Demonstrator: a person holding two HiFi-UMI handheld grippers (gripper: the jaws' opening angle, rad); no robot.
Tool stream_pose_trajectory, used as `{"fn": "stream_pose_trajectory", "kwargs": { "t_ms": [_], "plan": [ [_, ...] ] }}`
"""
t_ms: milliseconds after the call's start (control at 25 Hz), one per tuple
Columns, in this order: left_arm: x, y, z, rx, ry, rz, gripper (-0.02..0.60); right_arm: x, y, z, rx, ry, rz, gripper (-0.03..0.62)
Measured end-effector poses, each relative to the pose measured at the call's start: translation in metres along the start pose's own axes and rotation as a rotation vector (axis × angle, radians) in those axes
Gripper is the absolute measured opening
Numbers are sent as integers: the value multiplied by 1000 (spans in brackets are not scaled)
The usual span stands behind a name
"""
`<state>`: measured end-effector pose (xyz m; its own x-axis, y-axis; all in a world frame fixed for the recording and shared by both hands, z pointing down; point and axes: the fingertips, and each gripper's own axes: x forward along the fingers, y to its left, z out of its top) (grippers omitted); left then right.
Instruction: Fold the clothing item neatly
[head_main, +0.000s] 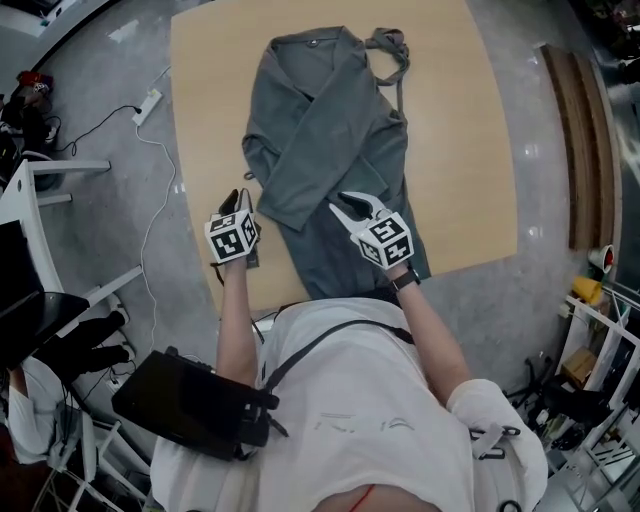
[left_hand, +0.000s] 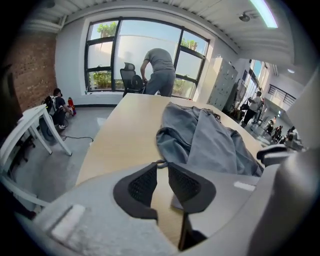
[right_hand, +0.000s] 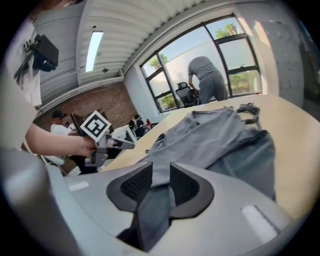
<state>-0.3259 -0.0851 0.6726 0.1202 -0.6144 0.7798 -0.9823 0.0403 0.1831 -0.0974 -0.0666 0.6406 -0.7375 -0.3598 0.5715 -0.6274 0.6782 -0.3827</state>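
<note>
A grey long-sleeved garment (head_main: 330, 130) lies spread on the wooden table (head_main: 460, 150), collar at the far end, one sleeve folded across the body. In the head view my right gripper (head_main: 352, 205) is over the garment's near half. The right gripper view shows its jaws (right_hand: 161, 167) closed on a fold of the grey cloth (right_hand: 225, 135), which fills the gap and hangs below. My left gripper (head_main: 238, 197) hovers just off the garment's left edge. Its jaws (left_hand: 162, 166) stand slightly apart with only bare table between them, the garment (left_hand: 210, 140) ahead and to the right.
A power strip with a white cable (head_main: 150, 105) lies on the floor to the left, near a white desk (head_main: 30, 190). Wooden boards (head_main: 585, 150) lie on the floor to the right. A person (left_hand: 160, 70) bends by an office chair (left_hand: 130, 77) beyond the table's far end.
</note>
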Motion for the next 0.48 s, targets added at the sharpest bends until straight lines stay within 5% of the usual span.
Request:
{"fn": "stream_pose_trajectory", "kwargs": {
  "t_ms": [280,480],
  "plan": [
    [19,-56,44,101,-36,-134,2,-50,-171,58,50,-44,-256,113],
    [46,-127,72,147,-61,-241,2,-42,-272,112,-28,-9,-342,131]
  ]
}}
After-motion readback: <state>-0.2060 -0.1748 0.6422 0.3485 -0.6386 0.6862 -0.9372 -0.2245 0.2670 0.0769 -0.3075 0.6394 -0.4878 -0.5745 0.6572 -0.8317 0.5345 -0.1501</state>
